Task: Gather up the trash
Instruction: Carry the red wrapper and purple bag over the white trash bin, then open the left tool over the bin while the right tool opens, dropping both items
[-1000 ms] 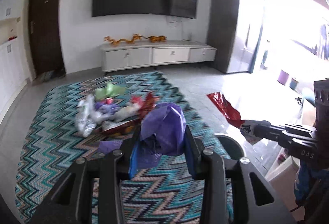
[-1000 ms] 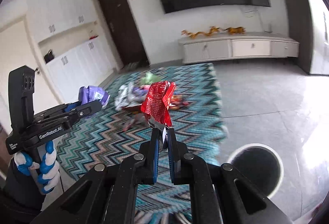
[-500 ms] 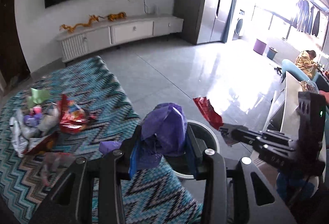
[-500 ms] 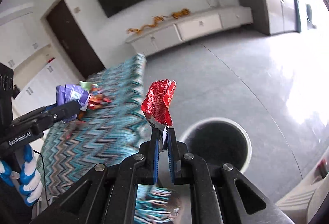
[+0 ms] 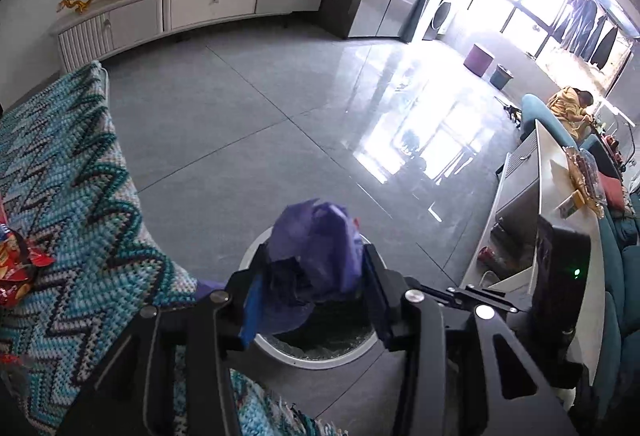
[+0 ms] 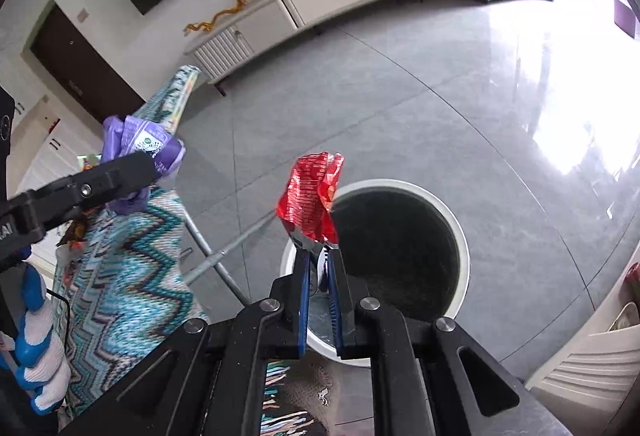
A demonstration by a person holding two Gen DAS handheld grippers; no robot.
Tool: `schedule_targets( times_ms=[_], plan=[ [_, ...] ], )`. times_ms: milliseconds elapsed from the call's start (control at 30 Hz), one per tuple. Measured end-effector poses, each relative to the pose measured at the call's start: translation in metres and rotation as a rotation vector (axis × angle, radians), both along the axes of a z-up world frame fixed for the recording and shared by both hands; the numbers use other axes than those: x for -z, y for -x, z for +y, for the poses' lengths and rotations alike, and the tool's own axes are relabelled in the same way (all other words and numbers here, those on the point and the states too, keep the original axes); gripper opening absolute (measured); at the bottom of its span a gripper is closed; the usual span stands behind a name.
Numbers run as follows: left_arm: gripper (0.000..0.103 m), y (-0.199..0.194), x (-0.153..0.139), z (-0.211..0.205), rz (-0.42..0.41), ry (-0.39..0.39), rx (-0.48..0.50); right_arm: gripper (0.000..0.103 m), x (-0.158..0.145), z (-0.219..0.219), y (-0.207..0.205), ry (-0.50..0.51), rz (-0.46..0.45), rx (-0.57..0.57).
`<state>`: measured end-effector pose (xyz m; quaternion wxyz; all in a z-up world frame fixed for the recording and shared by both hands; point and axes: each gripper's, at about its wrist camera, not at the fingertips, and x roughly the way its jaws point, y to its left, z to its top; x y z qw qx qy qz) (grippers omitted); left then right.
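Note:
My left gripper (image 5: 314, 276) hangs over a round white-rimmed bin (image 5: 308, 360) with a dark inside. A crumpled purple wrapper (image 5: 316, 252) sits between its pads. The jaws are opening, and the wrapper still fills the gap and touches both pads. My right gripper (image 6: 318, 248) is shut on the bottom of a red foil wrapper (image 6: 310, 192), held above the left rim of the bin (image 6: 460, 236). In the right wrist view the left gripper (image 6: 152, 164) reaches in from the left with the purple wrapper (image 6: 140, 144).
A table under a blue zigzag cloth (image 5: 80, 216) stands left of the bin, with red snack packs (image 5: 16, 268) at its edge and metal legs (image 6: 224, 252) below. A white cabinet (image 5: 200, 4) lines the far wall. A person (image 5: 568, 108) sits on a teal sofa far right.
Both grippers swung away from the trash pile on the table, to the right and downward, and are now over the bin. The left jaws stand slightly wider around the purple wrapper.

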<state>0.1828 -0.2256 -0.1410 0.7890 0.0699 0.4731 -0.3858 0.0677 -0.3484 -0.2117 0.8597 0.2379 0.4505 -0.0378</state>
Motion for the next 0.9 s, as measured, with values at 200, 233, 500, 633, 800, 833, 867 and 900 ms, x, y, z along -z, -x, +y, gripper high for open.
schedule_targets(
  times_ms=[200,233,500,633,800,833,867,900],
  plan=[
    [0.064,-0.018,0.014,-0.012,0.073,0.038,0.001,0.032,0.014,-0.016,-0.004,-0.005,0.049,0.056],
    [0.065,-0.019,0.016,-0.013,0.075,0.039,0.003,0.032,0.015,-0.019,-0.003,-0.004,0.054,0.064],
    [0.065,-0.012,0.009,-0.006,0.047,0.05,0.007,0.033,0.005,-0.018,-0.001,0.006,0.045,0.072],
    [0.065,-0.005,-0.004,0.007,0.007,0.048,-0.002,0.034,-0.005,-0.015,0.0,0.008,0.026,0.072],
    [0.065,0.008,-0.026,0.024,-0.05,0.063,-0.022,0.038,-0.025,-0.008,0.006,0.025,-0.011,0.074],
    [0.066,0.011,-0.031,0.028,-0.062,0.068,-0.029,0.039,-0.03,-0.006,0.008,0.029,-0.02,0.076],
    [0.067,0.014,-0.037,0.034,-0.077,0.073,-0.037,0.039,-0.036,-0.005,0.011,0.034,-0.031,0.078],
    [0.07,0.016,-0.042,0.038,-0.09,0.077,-0.043,0.039,-0.04,-0.003,0.013,0.038,-0.04,0.08]
  ],
)
